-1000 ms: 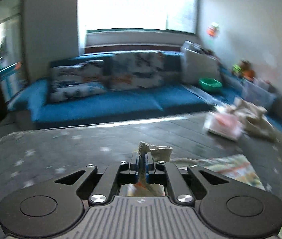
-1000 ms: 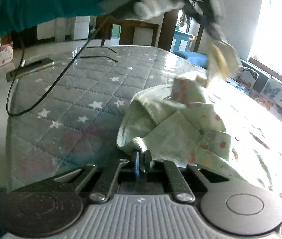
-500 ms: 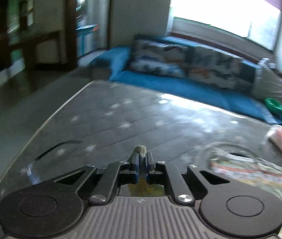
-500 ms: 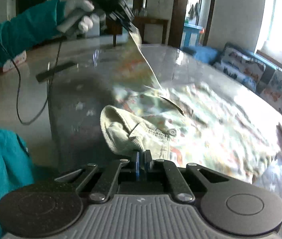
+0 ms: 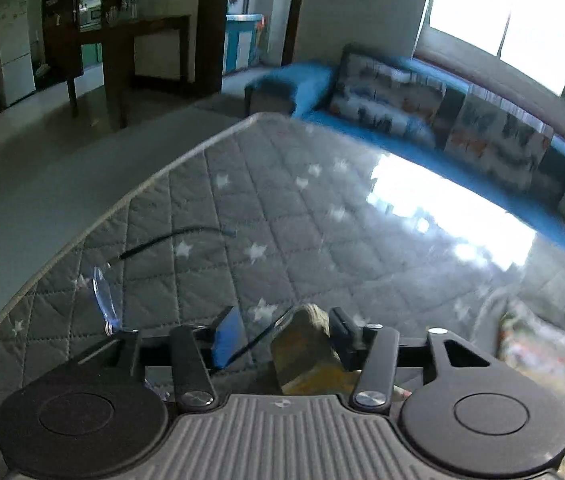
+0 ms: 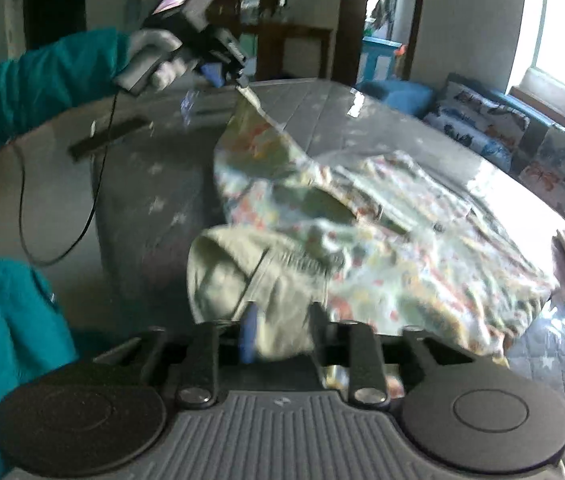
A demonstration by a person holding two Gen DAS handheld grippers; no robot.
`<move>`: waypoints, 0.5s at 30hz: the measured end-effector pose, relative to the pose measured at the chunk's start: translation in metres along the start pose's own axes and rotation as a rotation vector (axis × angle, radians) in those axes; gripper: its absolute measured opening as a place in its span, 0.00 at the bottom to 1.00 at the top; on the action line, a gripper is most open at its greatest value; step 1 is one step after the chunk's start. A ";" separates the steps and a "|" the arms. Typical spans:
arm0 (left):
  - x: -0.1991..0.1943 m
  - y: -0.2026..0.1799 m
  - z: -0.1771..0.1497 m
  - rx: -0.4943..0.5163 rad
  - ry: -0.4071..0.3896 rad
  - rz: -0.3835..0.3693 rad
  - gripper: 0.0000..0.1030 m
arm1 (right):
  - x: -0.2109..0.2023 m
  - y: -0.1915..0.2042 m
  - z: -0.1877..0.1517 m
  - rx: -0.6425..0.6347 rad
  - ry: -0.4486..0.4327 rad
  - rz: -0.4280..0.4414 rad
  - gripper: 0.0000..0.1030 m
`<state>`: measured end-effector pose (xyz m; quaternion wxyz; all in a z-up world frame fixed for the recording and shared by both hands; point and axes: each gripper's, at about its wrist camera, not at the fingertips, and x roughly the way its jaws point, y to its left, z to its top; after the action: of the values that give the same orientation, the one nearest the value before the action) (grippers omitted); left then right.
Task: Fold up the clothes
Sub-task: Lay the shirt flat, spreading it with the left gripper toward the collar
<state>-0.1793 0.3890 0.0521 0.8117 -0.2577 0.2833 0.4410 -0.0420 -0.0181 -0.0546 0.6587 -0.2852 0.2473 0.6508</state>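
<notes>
Floral garment (image 6: 382, 240) lies spread mid-mattress (image 5: 282, 208), one corner lifted toward the left edge. Your left gripper (image 5: 282, 336) has jaws apart, cloth resting against one finger; your right gripper (image 6: 278, 332) has jaws apart around the cuff. Release both together, low over the mattress, so the garment lands flat.
</notes>
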 end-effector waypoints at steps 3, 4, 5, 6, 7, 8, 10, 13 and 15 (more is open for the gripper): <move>-0.023 0.012 0.001 -0.022 -0.093 -0.079 0.60 | 0.014 0.001 0.005 0.016 -0.025 0.004 0.32; -0.026 0.013 -0.001 -0.012 -0.093 -0.070 0.60 | 0.020 0.002 0.006 0.017 -0.026 0.005 0.32; -0.029 0.015 -0.003 -0.003 -0.091 -0.061 0.60 | 0.026 0.003 0.008 0.016 -0.027 0.006 0.32; -0.028 0.016 -0.007 0.001 -0.076 -0.058 0.58 | 0.031 0.003 0.008 0.016 -0.027 0.006 0.32; -0.027 0.017 -0.013 0.008 -0.057 -0.063 0.58 | 0.035 0.004 0.009 0.019 -0.026 0.007 0.32; -0.024 0.018 -0.019 0.015 -0.033 -0.068 0.53 | 0.039 0.004 0.010 0.022 -0.024 0.007 0.33; -0.016 0.017 -0.033 0.036 0.009 -0.076 0.42 | 0.044 0.004 0.010 0.030 -0.017 0.005 0.33; 0.002 0.011 -0.045 0.046 0.028 -0.042 0.35 | 0.051 0.004 0.009 0.036 -0.007 0.004 0.35; 0.014 0.007 -0.054 0.055 0.038 -0.023 0.30 | 0.053 0.005 0.009 0.034 -0.002 0.003 0.37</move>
<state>-0.1916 0.3643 0.0037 0.8179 -0.2468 0.3078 0.4187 -0.0457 0.0255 -0.0854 0.6626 -0.2729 0.2582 0.6479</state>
